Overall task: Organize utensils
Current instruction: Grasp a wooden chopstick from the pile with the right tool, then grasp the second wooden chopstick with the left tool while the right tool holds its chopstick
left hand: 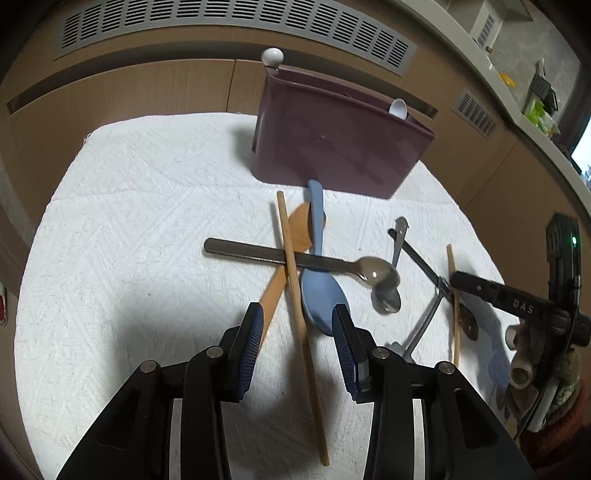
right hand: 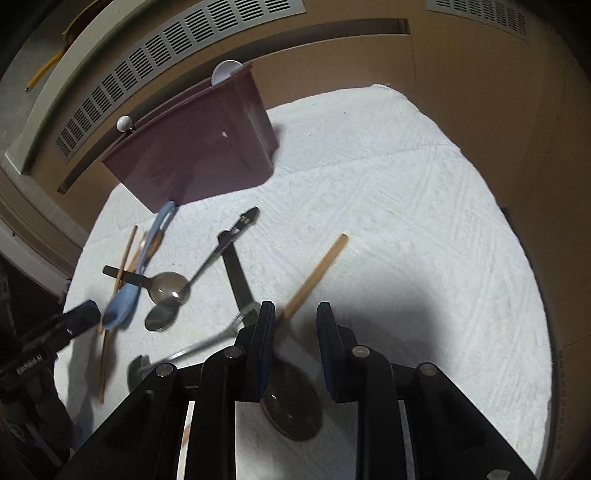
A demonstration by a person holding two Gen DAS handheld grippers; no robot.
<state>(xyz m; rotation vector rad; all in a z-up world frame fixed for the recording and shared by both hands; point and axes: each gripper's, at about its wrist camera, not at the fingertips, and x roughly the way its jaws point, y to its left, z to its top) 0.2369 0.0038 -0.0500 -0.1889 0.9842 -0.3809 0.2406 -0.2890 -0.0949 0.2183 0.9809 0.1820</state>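
A maroon utensil holder (left hand: 332, 136) stands at the back of the white cloth (left hand: 147, 221), with a white spoon (left hand: 399, 109) in it. A pile lies in front: a blue spoon (left hand: 319, 288), a wooden chopstick (left hand: 295, 288), a wooden spatula (left hand: 284, 269) and a metal spoon (left hand: 303, 260). My left gripper (left hand: 299, 321) is open just above the blue spoon's bowl and the chopstick. My right gripper (right hand: 295, 321) is open over a wooden-handled spoon (right hand: 314, 273) whose dark bowl (right hand: 291, 402) lies under it. The holder (right hand: 199, 147) also shows in the right wrist view.
More metal spoons (left hand: 388, 299) and black-handled cutlery (left hand: 417, 258) lie right of the pile. Wooden cabinets with vents (left hand: 221, 22) stand behind the table. The right gripper's body (left hand: 517, 302) shows at the left view's right edge.
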